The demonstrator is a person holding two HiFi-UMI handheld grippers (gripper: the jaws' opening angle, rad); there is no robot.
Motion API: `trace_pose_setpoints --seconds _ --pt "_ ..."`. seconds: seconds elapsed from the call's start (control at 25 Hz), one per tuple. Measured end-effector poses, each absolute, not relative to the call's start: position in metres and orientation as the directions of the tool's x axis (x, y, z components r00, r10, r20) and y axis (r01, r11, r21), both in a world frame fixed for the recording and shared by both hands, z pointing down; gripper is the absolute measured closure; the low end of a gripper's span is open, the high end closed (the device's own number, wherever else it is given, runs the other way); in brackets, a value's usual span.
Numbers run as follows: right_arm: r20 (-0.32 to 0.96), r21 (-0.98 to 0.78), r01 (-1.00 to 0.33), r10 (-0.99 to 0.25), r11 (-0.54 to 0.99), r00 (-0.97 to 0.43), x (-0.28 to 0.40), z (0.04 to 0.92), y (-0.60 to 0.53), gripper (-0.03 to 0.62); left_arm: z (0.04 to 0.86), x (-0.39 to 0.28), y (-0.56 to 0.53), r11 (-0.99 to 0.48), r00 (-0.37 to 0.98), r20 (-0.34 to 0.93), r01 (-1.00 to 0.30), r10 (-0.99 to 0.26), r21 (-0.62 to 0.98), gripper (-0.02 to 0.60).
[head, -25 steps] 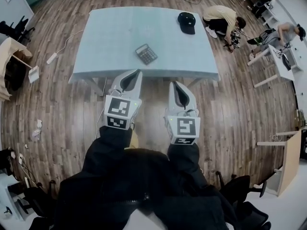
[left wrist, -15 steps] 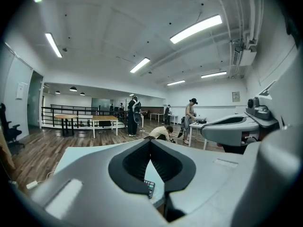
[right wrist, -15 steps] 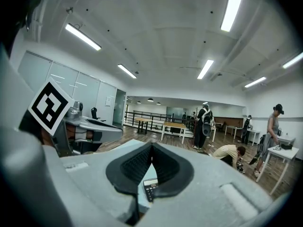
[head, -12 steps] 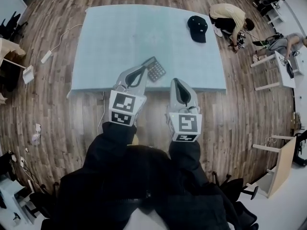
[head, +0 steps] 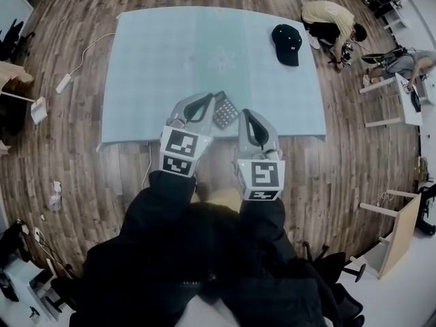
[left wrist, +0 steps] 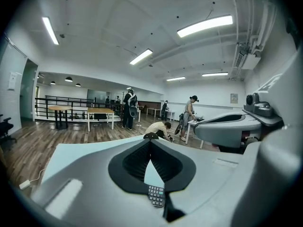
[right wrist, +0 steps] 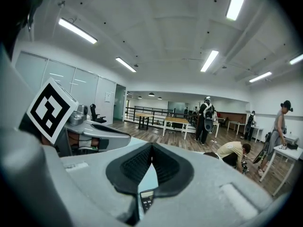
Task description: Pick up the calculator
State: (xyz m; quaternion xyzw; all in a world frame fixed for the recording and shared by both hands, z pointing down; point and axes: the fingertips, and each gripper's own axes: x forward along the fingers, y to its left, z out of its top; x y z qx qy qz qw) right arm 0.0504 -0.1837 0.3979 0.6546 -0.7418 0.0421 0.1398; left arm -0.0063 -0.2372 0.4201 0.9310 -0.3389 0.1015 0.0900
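A dark grey calculator lies near the front edge of the light blue table. My left gripper is shut and empty, and its tips reach over the table edge just left of the calculator. Shut and empty as well, my right gripper has its tips just right of it. In the left gripper view the calculator shows through the gap below the closed tips of that gripper. The right gripper view shows the calculator the same way under the right gripper. Neither gripper touches it.
A black cap lies at the table's far right. A person crouches on the wooden floor beyond the right corner, another sits by white desks at the right. A cable and power strip lie on the floor at left.
Both grippers have moved forward from over the floor to the table's front edge. The calculator, once well ahead of them, now lies between their tips.
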Motion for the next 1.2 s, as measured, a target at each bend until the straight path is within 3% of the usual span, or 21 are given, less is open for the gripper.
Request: trace_pose_setpoints --seconds 0.6,1.2 --pt "0.417 -0.010 -0.960 -0.871 0.281 -0.260 0.082 0.488 -0.215 0.594 0.553 0.006 -0.253 -0.652 0.623 0.527 -0.741 -0.578 0.161 0.595" --pt "0.590 -0.115 -0.913 -0.712 0.392 -0.380 0.074 0.590 -0.226 0.594 0.665 0.008 -0.262 -0.577 0.573 0.666 -0.776 -0.478 0.254 0.595"
